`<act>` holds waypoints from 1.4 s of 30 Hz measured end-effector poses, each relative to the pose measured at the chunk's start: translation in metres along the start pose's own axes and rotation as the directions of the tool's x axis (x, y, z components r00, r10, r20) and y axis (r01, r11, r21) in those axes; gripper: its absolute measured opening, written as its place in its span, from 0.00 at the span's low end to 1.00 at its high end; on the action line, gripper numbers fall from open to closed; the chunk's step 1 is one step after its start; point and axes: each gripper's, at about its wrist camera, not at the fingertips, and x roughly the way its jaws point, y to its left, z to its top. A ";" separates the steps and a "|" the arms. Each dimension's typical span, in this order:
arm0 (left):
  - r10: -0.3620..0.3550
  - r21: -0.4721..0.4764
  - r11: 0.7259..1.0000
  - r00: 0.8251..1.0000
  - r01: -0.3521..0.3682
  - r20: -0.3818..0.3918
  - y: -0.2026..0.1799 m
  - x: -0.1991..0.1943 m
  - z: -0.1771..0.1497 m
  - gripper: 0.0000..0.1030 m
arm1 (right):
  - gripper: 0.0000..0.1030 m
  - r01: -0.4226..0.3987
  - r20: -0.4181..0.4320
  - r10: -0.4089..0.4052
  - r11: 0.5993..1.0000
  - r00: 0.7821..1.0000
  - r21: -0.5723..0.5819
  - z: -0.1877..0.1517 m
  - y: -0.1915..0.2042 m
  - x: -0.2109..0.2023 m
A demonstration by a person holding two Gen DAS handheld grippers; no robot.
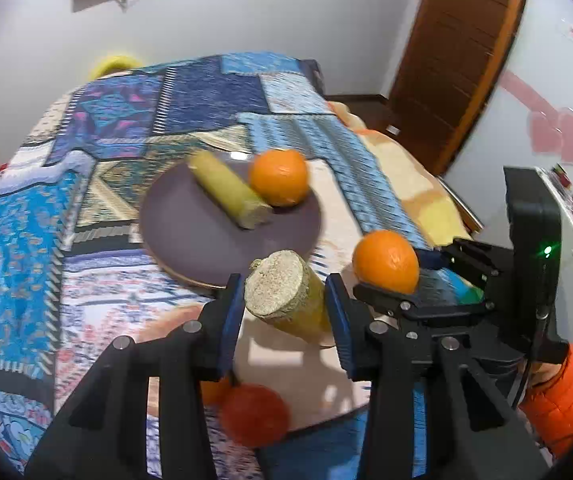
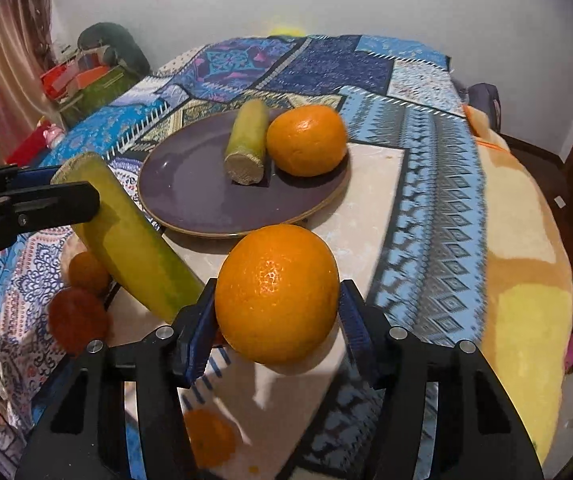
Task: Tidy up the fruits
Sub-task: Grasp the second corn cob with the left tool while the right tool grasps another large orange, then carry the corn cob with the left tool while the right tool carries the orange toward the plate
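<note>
The left claw [image 1: 284, 308] is clenched on a cut sugarcane piece [image 1: 286, 292], its blue pads pressed to both sides of the green-yellow stalk, cut end facing the camera. The right claw [image 2: 276, 312] is clenched on an orange [image 2: 276, 292], gripped at its widest part. Both loads are held above the table [image 2: 374, 216], just short of the near rim of the purple plate [image 2: 190, 200].

The plate already carries 2 items: a second sugarcane piece [image 2: 246, 144] and a second orange [image 2: 306, 140], lying touching one another toward the far side. The near and left parts of the plate are bare.

At least 3 small reddish-orange fruits remain loose on the cloth: 2 [image 2: 86, 272] [image 2: 78, 320] below the held cane and 1 [image 2: 210, 444] under the right claw. Motion blur prevents identifying them.

Step in hand, as judged: transport of both held items toward the plate. The next move calls for carrying each claw forward over the rim, lowering onto bare plate surface, and releasing only once the load rests on it. The orange may roll on release; setting it against the fruit already there would steady it. The 2 claws are close together, so staggered placement would avoid collision
</note>
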 end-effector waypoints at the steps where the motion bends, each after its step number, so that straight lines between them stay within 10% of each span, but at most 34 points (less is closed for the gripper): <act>1: -0.014 -0.001 1.000 1.000 0.014 -0.005 -0.005 0.002 0.000 0.40 | 0.53 0.007 0.007 -0.007 1.000 1.000 0.002 -0.001 -0.002 -0.005; 17: -0.005 0.069 0.998 1.000 0.004 0.010 -0.062 -0.001 0.001 0.37 | 0.53 0.019 0.015 -0.020 0.997 1.000 0.080 -0.027 -0.029 -0.029; 31: 0.160 0.008 0.987 0.985 -0.161 0.069 -0.010 -0.039 -0.008 0.33 | 0.53 0.013 0.028 -0.016 0.997 0.999 0.074 -0.027 -0.022 -0.034; 42: 0.132 0.012 0.991 0.988 -0.133 0.079 -0.008 -0.026 -0.017 0.33 | 0.53 0.019 0.038 -0.021 0.998 0.999 0.057 -0.021 -0.018 -0.037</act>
